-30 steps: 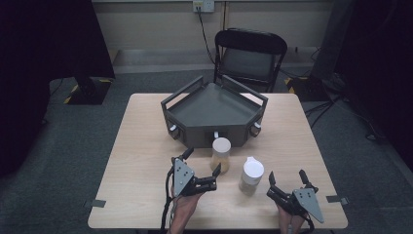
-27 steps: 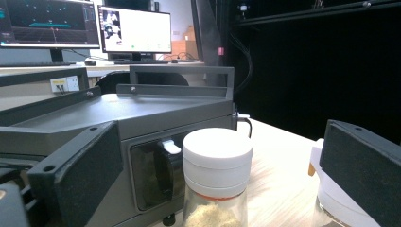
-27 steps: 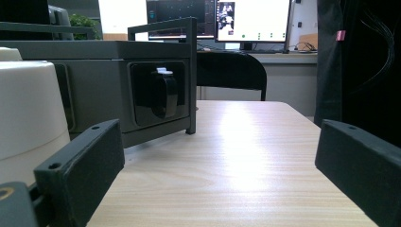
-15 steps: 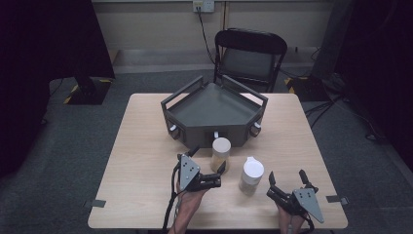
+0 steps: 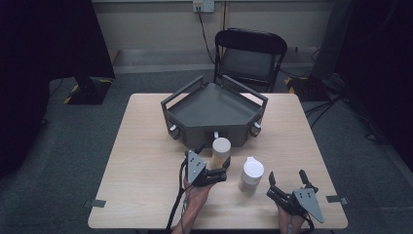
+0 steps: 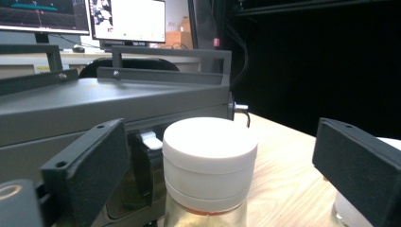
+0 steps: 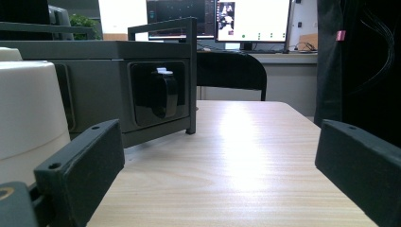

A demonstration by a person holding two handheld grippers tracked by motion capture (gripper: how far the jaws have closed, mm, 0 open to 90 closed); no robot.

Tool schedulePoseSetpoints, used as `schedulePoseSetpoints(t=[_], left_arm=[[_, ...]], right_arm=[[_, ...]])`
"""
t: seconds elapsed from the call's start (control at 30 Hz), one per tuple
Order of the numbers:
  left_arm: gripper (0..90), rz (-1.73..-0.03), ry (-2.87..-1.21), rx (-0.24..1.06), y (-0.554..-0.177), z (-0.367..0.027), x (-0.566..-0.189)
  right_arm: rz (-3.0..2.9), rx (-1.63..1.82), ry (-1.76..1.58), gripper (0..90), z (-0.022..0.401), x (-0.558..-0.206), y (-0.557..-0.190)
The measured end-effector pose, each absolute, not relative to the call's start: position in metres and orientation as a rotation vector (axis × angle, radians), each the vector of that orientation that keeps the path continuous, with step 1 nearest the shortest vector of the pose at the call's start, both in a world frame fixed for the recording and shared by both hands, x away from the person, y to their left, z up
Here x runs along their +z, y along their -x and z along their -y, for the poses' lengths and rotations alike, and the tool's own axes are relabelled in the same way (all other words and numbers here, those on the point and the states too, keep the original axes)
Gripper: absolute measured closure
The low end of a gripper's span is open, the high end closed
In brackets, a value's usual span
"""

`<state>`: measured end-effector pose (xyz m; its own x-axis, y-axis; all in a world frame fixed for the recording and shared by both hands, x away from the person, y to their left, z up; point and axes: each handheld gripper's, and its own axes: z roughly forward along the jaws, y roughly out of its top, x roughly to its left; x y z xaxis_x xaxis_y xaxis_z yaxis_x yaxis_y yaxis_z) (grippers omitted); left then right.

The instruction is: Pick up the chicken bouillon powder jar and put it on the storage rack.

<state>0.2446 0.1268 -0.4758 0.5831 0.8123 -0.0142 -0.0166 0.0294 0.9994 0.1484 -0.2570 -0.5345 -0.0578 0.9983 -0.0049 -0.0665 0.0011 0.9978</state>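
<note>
While its matte black jaws close in, left claw (image 6: 222,175) astride smooth, round-capped jar (image 6: 208,165), pads clear.

Two handheld black two-jaw tools, the left gripper (image 5: 217,171) and the right gripper (image 5: 287,181), each carry a grey three-cornered plate with small dark screw holes on top. Their jaws are flat black rectangular pads (image 6: 90,170) with a small round hole near one corner. A black cable trails from the left one along a bare forearm, which seems sleeveless, though the frame edge cuts it short.
</note>
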Motion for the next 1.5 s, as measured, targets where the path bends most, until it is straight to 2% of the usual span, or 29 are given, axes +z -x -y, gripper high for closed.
schedulePoseSetpoints(t=[0.23, 0.57, 0.93, 1.17, 1.23, 1.5], left_arm=[[6.4, -0.762, -1.442, 0.709, -0.257, -0.121, -0.478], [17.8, -0.777, -1.472, 0.696, -0.268, -0.116, -0.48], [26.4, -0.783, -1.49, 0.681, -0.275, -0.114, -0.48], [28.6, -0.813, -1.52, 0.646, -0.28, -0.112, -0.48], [32.3, -0.813, -1.513, 0.651, -0.279, -0.112, -0.481], [34.0, -0.801, -1.517, 0.675, -0.278, -0.111, -0.482]], right_arm=[[-1.204, 1.28, -1.13, 1.0, 0.257, -0.535, -0.148], [-1.203, 1.28, -1.13, 1.0, 0.257, -0.534, -0.148], [-1.205, 1.281, -1.129, 1.0, 0.257, -0.534, -0.148], [-1.206, 1.282, -1.128, 1.0, 0.258, -0.535, -0.148], [-1.206, 1.282, -1.128, 1.0, 0.258, -0.535, -0.148], [-1.206, 1.282, -1.128, 1.0, 0.258, -0.535, -0.148]])
